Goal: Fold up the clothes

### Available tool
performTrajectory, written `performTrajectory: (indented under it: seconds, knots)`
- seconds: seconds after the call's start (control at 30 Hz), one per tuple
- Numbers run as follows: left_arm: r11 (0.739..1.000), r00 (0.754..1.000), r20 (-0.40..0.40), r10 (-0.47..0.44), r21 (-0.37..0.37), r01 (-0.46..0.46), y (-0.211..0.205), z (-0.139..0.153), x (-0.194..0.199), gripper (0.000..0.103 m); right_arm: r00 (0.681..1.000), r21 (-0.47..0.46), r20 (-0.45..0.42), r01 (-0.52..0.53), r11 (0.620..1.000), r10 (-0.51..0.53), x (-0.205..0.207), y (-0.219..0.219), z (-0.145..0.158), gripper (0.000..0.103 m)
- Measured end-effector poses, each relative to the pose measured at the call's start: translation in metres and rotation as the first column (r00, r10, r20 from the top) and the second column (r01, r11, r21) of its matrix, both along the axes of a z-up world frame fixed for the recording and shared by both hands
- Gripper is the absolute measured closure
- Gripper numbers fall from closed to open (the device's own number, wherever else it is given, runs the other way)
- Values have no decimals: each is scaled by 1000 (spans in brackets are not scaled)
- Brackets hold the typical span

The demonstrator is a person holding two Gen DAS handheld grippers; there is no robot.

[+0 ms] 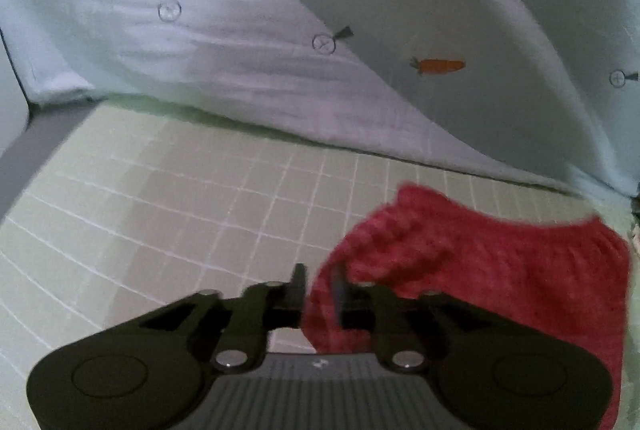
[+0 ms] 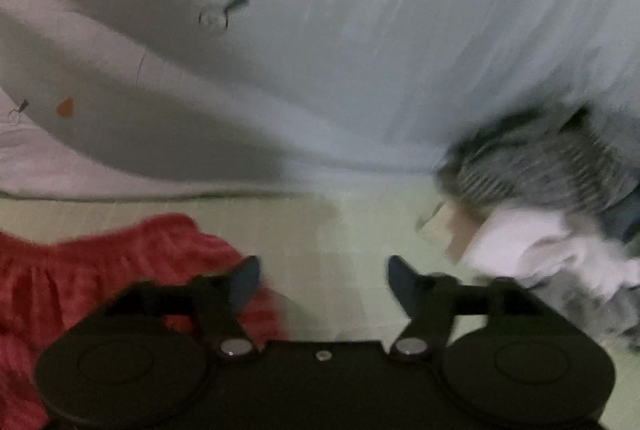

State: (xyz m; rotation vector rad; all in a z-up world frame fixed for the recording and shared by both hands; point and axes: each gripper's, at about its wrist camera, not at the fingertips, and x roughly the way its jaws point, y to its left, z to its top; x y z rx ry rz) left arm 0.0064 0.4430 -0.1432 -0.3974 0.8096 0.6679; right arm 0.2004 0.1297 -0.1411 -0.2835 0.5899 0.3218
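A red knitted garment [image 1: 500, 270] lies on the green gridded cutting mat [image 1: 180, 210]. My left gripper [image 1: 319, 290] is shut on the garment's left edge, with red cloth pinched between the jaws. In the right wrist view the same red garment [image 2: 80, 270] lies at the lower left. My right gripper [image 2: 324, 282] is open and empty above the mat [image 2: 332, 242], just right of the garment's corner.
A pale bedsheet with carrot prints [image 1: 360, 30] drapes behind the mat; it also shows in the right wrist view [image 2: 360, 50]. A blurred pile of grey striped and white clothes [image 2: 540, 210] lies at the right.
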Motion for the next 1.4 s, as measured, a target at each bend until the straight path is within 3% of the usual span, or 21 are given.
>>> performTrajectory:
  seconds: [0.1,0.3,0.43,0.57,0.67,0.7,0.73,0.77,0.8,0.87,0.93,1.03,1.07,1.1,1.2,1.3,1.4]
  knots:
    - [1000,1000,-18,0,-24,0,-16,-5,-11,50,999,9,-35,14,1000,-14,-22,-11,-7,20]
    - [991,996,-93,16,-131,-28,-54,-33,-55,21,950,84,-300,113,990,-83,-70,-58,-58,20]
    - [979,991,-131,21,-199,-47,-72,-46,-73,14,920,143,-389,113,983,-49,-108,-62,-76,20]
    - [980,990,-138,20,-196,-47,-82,-43,-81,14,904,205,-427,64,977,30,-121,-43,-84,23]
    - [984,992,-123,27,-174,-48,-84,-35,-85,14,910,171,-412,17,985,56,-129,-23,-85,49]
    - [985,993,-118,29,-167,-48,-84,-33,-87,14,909,156,-411,-7,988,72,-130,-18,-84,68]
    - [986,993,-113,31,-159,-48,-85,-30,-88,14,909,145,-406,-35,989,92,-132,-15,-82,80]
    - [987,994,-108,33,-152,-49,-86,-27,-89,14,911,138,-400,-47,989,99,-133,-16,-78,101]
    - [988,994,-103,34,-145,-49,-86,-25,-91,14,924,135,-371,-50,990,97,-133,-20,-70,101]
    - [990,995,-93,38,-130,-50,-88,-20,-93,14,948,130,-306,-54,990,92,-134,-27,-54,102]
    - [991,995,-91,52,-119,-62,-86,-16,-97,14,982,85,-182,-44,995,59,-139,-34,-29,102]
    - [990,993,-96,67,-121,-78,-85,-18,-100,14,999,-21,-40,15,1000,-16,-137,-42,-10,100]
    - [989,993,-98,71,-124,-83,-84,-18,-100,14,999,-68,-17,48,997,-49,-134,-44,-9,93]
    - [988,993,-99,69,-130,-82,-84,-19,-100,14,997,-114,8,82,990,-82,-131,-46,-9,77]
    - [988,993,-98,59,-135,-72,-85,-21,-98,14,988,-179,-7,150,972,-153,-127,-50,-19,58]
    - [989,993,-106,45,-135,-59,-88,-24,-96,14,987,-93,-80,131,987,-138,-138,-47,-21,41]
    - [988,992,-118,35,-142,-52,-89,-29,-94,14,968,62,-241,93,994,-76,-150,-35,-29,36]
